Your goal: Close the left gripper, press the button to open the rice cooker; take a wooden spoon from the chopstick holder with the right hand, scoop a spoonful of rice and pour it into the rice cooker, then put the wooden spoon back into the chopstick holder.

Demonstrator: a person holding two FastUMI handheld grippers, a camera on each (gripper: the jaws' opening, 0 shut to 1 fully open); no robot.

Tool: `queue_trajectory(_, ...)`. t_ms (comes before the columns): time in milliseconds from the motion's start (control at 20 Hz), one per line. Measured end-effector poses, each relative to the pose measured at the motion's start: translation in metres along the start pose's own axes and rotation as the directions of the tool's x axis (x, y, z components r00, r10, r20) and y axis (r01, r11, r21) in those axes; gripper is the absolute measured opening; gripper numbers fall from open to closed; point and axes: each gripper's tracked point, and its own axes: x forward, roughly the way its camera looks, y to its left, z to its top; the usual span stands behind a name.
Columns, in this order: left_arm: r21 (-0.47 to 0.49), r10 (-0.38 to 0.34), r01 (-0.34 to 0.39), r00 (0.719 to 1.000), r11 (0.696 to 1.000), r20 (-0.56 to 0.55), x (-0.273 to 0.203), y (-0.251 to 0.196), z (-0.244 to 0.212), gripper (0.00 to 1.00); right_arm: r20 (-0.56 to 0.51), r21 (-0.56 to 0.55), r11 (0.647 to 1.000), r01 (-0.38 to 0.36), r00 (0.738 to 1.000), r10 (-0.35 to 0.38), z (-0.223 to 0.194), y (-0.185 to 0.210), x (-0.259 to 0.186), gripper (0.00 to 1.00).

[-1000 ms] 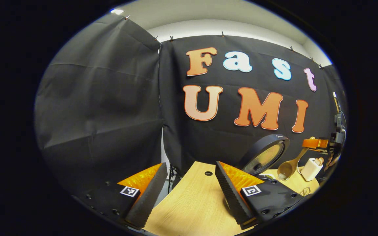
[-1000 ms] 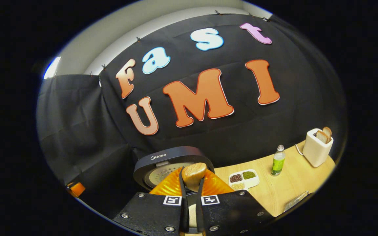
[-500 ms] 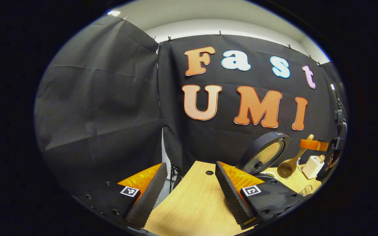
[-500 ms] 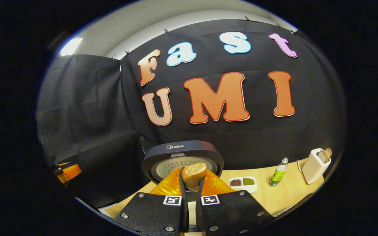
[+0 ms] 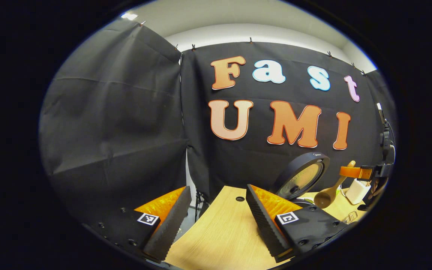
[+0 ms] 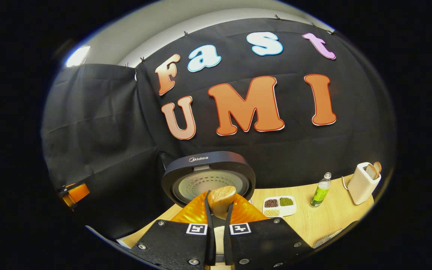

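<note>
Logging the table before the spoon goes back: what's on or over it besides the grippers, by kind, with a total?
Rice cooker: 1
Wooden spoon: 1
Divided tray of grains: 1
Bottle: 1
Toaster: 1
Total: 5

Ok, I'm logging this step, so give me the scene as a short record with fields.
rice cooker lid: open, upright
wooden spoon: held by its handle, bowl hanging low beside the open lid
right claw: shut on the wooden spoon
left claw: open, nothing between its fingers, over the table
also on the table: divided dish, green bottle, toaster
</note>
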Motion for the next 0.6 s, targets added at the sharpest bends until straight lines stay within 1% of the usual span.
queue_trajectory(50,0.004,0.001,-0.001,1.000,1.000,0.007,-0.001,0.001,0.002,0.98,0.006,0.011,1.000,0.005,1.000,-0.005,0.004,-0.004,-0.005,0.07)
queue_trajectory(100,0.007,0.013,-0.014,1.000,1.000,0.012,-0.002,0.003,0.004,0.95,0.016,0.023,1.000,0.009,1.000,-0.010,0.009,-0.007,-0.010,0.07)
queue_trajectory(200,0.012,0.015,-0.015,1.000,1.000,0.015,-0.003,0.005,0.005,0.97,0.036,0.049,0.999,0.021,0.999,-0.023,0.018,-0.018,-0.022,0.07)
queue_trajectory(350,0.020,-0.015,0.014,0.999,1.000,0.033,-0.007,-0.004,0.011,1.00,0.064,0.082,0.995,0.053,0.996,-0.059,0.031,-0.041,-0.047,0.07)
queue_trajectory(400,0.025,-0.023,0.022,0.999,0.999,0.040,-0.008,-0.008,0.013,0.95,0.073,0.090,0.994,0.069,0.994,-0.076,0.035,-0.050,-0.054,0.07)
queue_trajectory(600,0.030,-0.066,0.065,0.997,0.997,0.032,-0.010,-0.028,0.010,0.95,0.108,0.113,0.983,0.146,0.981,-0.159,0.046,-0.093,-0.091,0.07)
